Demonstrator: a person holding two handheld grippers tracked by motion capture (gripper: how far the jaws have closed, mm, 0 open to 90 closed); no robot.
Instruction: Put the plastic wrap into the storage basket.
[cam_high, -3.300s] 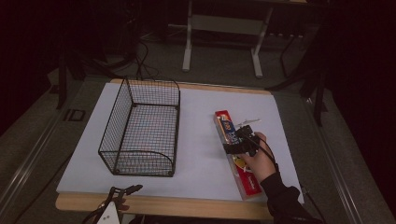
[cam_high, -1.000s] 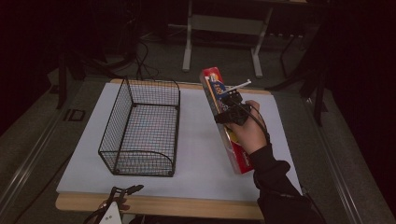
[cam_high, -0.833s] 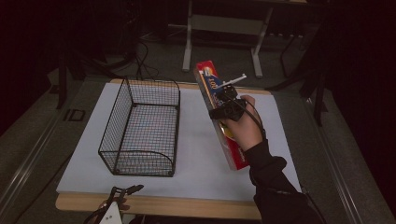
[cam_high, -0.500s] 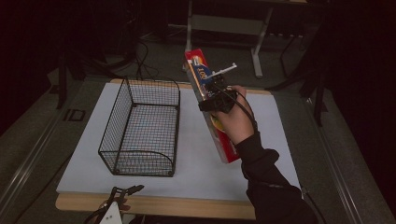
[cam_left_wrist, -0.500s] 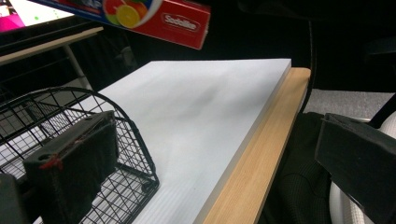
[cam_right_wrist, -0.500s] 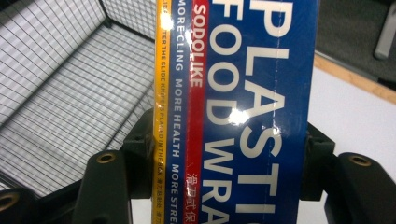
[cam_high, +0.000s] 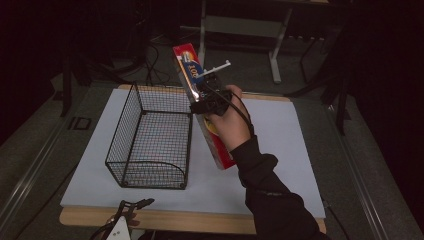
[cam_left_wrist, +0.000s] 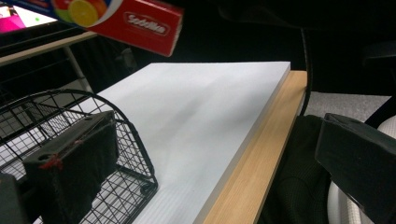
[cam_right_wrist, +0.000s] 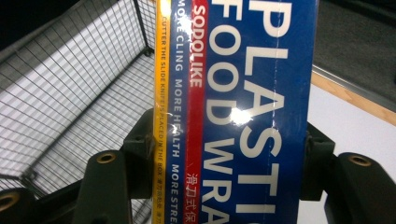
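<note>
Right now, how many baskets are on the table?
1. The one wire basket stands on the left part of the white table top, left of the plastic wrap box that the right gripper holds in the air. Nothing large enough to hide another.

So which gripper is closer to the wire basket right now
Right. The right gripper holds the plastic wrap box just beside the wire basket's right wall. The left gripper sits off the table's near edge, below the basket's front.

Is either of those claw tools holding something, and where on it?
The right gripper clamps the plastic wrap box across its width, around mid-length; the left gripper holds nothing.
</note>
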